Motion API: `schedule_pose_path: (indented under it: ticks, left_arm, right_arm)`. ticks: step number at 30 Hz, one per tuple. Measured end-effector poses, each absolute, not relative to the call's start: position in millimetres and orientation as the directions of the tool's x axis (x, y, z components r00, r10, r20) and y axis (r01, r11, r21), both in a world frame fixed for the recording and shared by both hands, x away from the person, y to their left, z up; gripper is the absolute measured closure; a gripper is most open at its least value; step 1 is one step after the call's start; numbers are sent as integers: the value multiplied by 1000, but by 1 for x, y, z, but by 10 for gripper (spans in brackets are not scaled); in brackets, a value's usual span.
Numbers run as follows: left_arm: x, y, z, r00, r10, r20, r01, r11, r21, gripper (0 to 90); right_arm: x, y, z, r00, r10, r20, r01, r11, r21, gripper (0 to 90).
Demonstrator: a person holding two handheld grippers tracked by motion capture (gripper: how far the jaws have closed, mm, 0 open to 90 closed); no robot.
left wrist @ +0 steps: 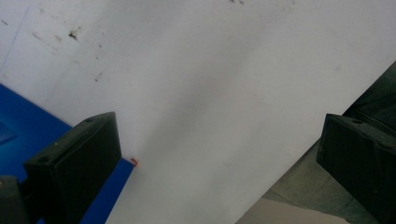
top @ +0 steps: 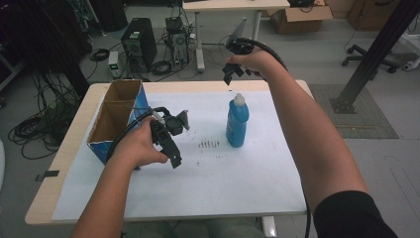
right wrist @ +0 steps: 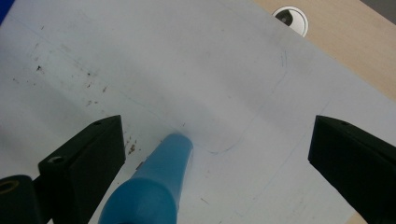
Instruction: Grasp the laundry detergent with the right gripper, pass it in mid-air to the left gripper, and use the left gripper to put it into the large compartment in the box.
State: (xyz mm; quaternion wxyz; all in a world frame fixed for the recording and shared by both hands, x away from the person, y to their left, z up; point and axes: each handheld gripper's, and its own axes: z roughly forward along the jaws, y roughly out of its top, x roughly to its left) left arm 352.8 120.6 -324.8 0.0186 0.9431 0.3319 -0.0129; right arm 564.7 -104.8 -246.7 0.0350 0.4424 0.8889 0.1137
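A blue bottle (top: 237, 123) with a white cap stands upright on the white sheet (top: 218, 173), right of centre. My right gripper (top: 232, 69) hangs open above and behind the bottle. In the right gripper view its open jaws (right wrist: 217, 123) look down on the bottle's blue body (right wrist: 154, 186), which rises between them, nearer the left jaw and untouched. My left gripper (top: 178, 140) is held low over the sheet, just right of an open blue box (top: 116, 116). Its jaws (left wrist: 219, 122) stand wide open with bare sheet between them.
The box's blue wall (left wrist: 18, 130) lies close beside the left jaw. Dark specks mark the sheet (top: 208, 145) left of the bottle. A round cable hole (right wrist: 290, 16) sits in the wooden tabletop (right wrist: 348, 44) beyond the sheet. Computers, cables and another desk stand on the floor behind.
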Motion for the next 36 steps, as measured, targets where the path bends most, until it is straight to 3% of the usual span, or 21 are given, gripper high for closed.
schedule_pose_path:
  ticks: [16,36]
  left_arm:
    - [349,116,-317,788,616,-21,616,-788,10,2]
    - [343,108,-314,814,580,-15,580,-815,4,2]
  right_arm:
    - [555,-126,-237,-594,803,51,781,561,274,41]
    - [507,-173,-216,-570,820,57,789,527,316,39]
